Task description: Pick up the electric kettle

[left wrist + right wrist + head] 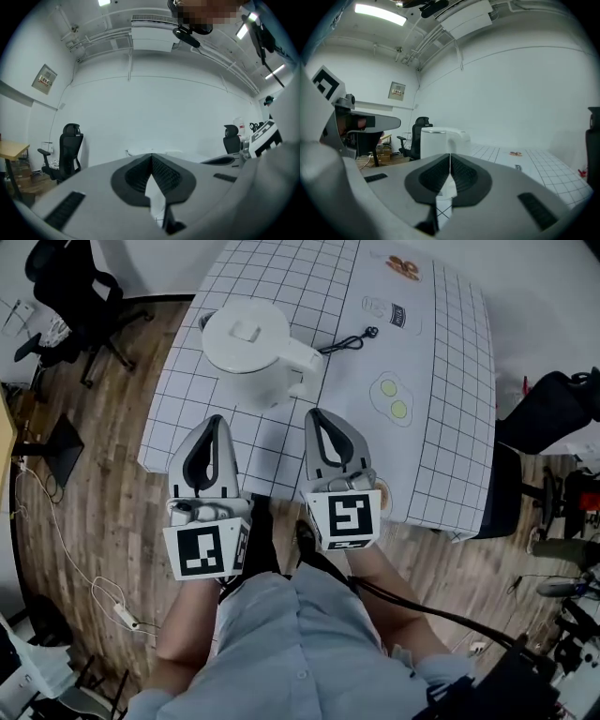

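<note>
A pale blue shirt (281, 652) is seen nearest the lens, well to the near side of the electric kettle (248, 343). The left gripper (215, 420) is held nearer than the kettle and slightly to its left. Its jaws are pressed together with nothing between them, as the left gripper view confirms. The kettle itself, white and lidded, is stood upright on the gridded table (281, 277), apart from both grippers. Its handle (305, 362) is turned out to its right. The right gripper (314, 414) is held nearer than the kettle and just right of that handle. Its jaws are likewise closed on nothing, and the kettle (436, 140) is framed just beyond their tips in the right gripper view. A black cord (347, 341) is laid to the right of the kettle.

The body is judged rigid, smooth and too wide for a sure pinch, so the handle is thought the place to be taken, once the jaws are spread. Its weight cannot be judged, since any water inside is hidden by the lid.
</note>
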`<state>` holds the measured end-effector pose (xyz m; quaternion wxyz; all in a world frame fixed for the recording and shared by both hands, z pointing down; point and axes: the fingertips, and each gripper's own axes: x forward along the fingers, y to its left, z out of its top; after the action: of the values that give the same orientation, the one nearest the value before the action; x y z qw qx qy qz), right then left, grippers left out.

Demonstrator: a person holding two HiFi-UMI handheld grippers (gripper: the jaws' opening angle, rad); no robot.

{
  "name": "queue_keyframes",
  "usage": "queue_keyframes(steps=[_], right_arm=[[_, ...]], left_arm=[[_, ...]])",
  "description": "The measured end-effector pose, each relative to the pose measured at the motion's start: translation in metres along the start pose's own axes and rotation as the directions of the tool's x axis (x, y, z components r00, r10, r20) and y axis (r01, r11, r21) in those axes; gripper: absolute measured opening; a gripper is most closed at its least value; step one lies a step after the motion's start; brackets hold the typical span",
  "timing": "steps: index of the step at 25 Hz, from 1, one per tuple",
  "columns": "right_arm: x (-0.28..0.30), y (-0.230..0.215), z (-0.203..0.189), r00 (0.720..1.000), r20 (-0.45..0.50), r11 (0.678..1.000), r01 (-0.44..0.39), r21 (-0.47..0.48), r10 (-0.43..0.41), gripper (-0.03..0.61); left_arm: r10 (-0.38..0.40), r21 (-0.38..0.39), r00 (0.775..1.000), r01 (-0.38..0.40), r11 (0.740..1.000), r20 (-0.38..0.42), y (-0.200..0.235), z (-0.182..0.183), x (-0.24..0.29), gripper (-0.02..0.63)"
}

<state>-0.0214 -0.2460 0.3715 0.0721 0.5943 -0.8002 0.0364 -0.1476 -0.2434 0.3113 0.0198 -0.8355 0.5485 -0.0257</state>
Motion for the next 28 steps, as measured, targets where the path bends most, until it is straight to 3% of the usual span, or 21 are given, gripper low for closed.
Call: queue_keyframes(steps=[4, 5, 6, 7, 14, 28], right_arm=[[0.011, 0.003, -0.022, 0.999, -0.036, 0.999, 0.041, 0.029, -0.04, 0.005], [0.013, 0.001, -0.027, 0.997, -0.038, 0.997, 0.065, 0.033, -0.064, 0.046], [0.016, -0.001, -0.03, 0.995, -0.038, 0.995, 0.092, 0.036, -0.091, 0.161], [0.018, -0.002, -0.032, 0.992, -0.037, 0.992, 0.12, 0.037, -0.119, 0.19], [0.033, -0.013, -0.051, 0.967, -0.11, 0.973, 0.233, 0.009, -0.23, 0.229], [0.082, -0.046, -0.056, 0.912, -0.095, 0.916, 0.402, 0.017, -0.398, 0.236]], left_arm=[[-0.016, -0.011, 0.999, 0.016, 1.0, -0.04, 0.01, -0.02, 0.006, -0.002], [-0.02, -0.012, 0.999, 0.02, 1.0, -0.049, 0.012, -0.025, 0.008, -0.002], [-0.024, -0.015, 0.998, 0.023, 1.0, -0.059, 0.016, -0.03, 0.009, -0.002], [-0.027, -0.02, 0.997, 0.025, 0.999, -0.069, 0.019, -0.035, 0.011, -0.002], [-0.069, -0.05, 0.992, 0.064, 0.997, -0.107, 0.035, -0.054, 0.029, -0.002], [-0.138, -0.066, 0.98, 0.129, 0.989, -0.144, 0.068, -0.076, 0.078, -0.002]])
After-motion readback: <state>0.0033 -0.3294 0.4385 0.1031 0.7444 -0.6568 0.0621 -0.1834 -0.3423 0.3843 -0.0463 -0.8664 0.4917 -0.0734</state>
